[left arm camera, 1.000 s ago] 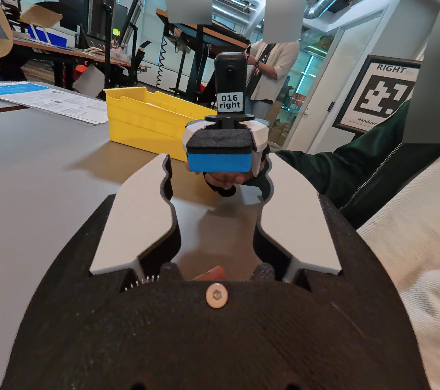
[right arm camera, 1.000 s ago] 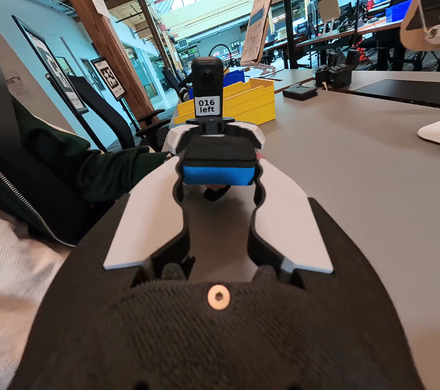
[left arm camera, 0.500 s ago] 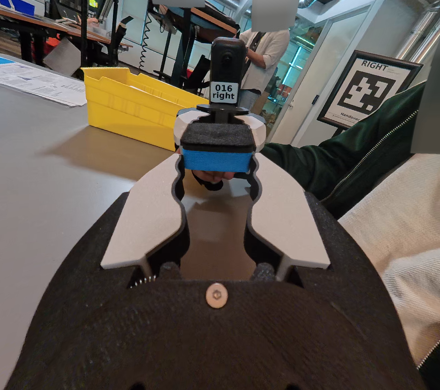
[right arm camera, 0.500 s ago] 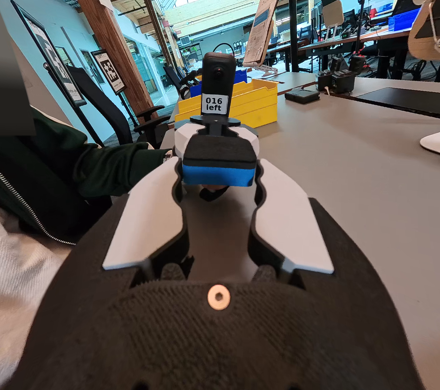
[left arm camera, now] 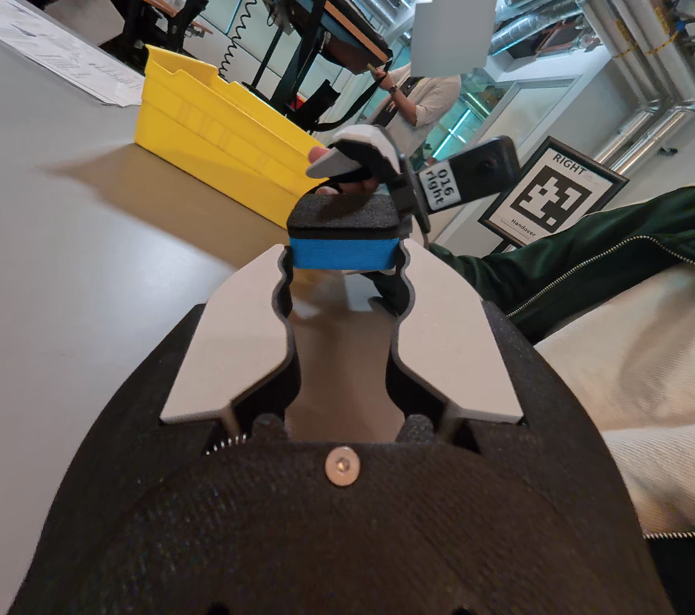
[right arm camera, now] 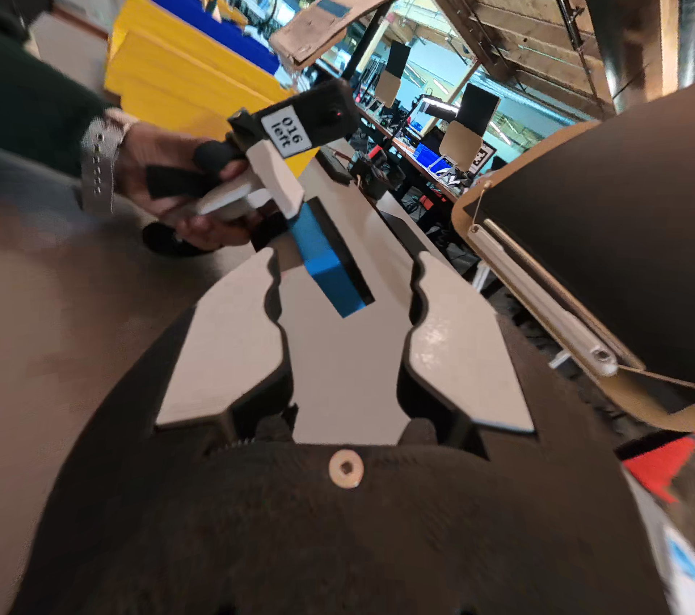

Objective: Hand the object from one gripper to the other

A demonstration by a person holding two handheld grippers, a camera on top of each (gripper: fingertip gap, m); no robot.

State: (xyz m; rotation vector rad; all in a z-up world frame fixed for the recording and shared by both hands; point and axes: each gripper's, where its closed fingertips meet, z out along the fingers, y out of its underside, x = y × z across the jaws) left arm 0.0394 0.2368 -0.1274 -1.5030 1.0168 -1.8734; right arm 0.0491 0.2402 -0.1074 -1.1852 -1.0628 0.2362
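A: Left wrist view: your left hand-held gripper (left arm camera: 343, 258) is clamped on the rectangular eraser block with blue body and black felt face (left arm camera: 341, 234), pinched at the fingertips above the grey worktop (left arm camera: 94, 258).

B: And your right hand-held gripper (right arm camera: 344, 273)?

A: Right wrist view: its fingers are spread wide with nothing between them. The block (right arm camera: 328, 272) hangs in front of the gap, gripped by the left one. A yellow plastic bin (left arm camera: 210, 138) sits on the worktop beyond.

Grey table (left arm camera: 82, 258) — yellow bin (left arm camera: 210, 131), papers (left arm camera: 56, 55) on it
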